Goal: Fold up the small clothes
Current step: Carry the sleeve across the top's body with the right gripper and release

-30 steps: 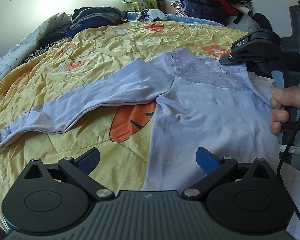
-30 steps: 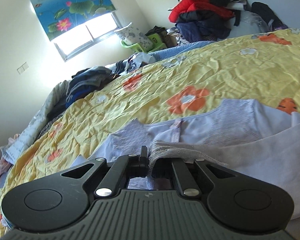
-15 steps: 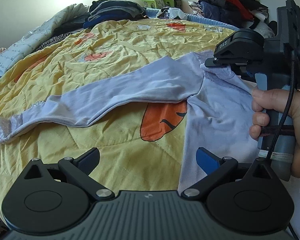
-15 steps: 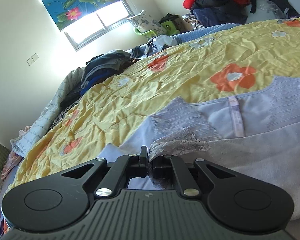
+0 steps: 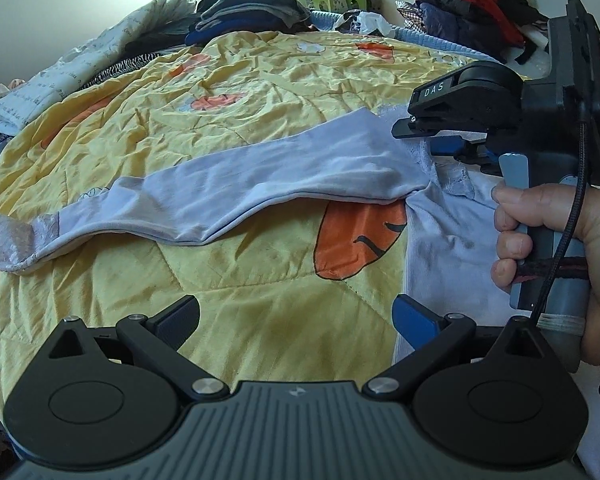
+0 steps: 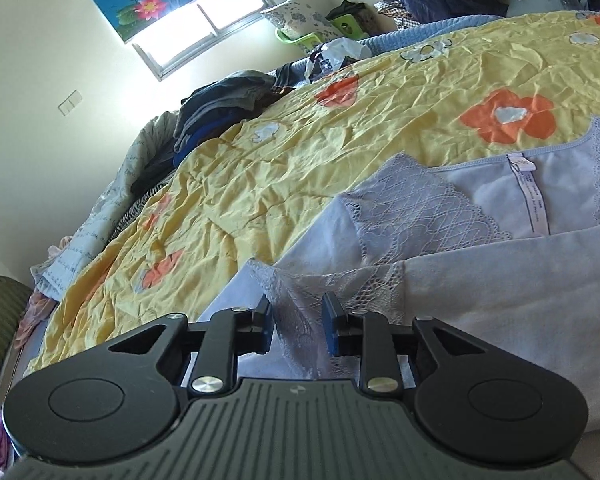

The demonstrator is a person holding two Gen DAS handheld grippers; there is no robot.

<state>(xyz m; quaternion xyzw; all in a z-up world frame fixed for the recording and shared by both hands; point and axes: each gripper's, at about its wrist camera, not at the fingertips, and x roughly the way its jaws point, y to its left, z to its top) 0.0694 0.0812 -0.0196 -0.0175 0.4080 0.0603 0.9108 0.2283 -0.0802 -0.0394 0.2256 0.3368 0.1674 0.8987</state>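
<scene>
A pale lilac long-sleeved top [image 5: 284, 176] with lace shoulders lies on a yellow flowered quilt [image 5: 228, 92]. Its left sleeve stretches out to the left. In the right wrist view the far sleeve [image 6: 500, 288] is folded across the body, and its lace cuff [image 6: 296, 300] lies between the parted jaws of my right gripper [image 6: 297, 322], which is open. The right gripper also shows in the left wrist view [image 5: 456, 144], over the top's shoulder. My left gripper [image 5: 296, 316] is open and empty, low over the quilt beside the top's side edge.
Stacks of folded dark clothes [image 5: 244, 16] and a grey printed blanket [image 5: 60, 76] line the far left of the bed. A pile of red and dark jackets [image 5: 464, 4] sits at the far right. A green basket [image 6: 300, 34] stands under the window.
My right gripper carried the cuff leftward across the top, then opened and let it go. My left gripper shifted left, off the top's body, and stayed open.
</scene>
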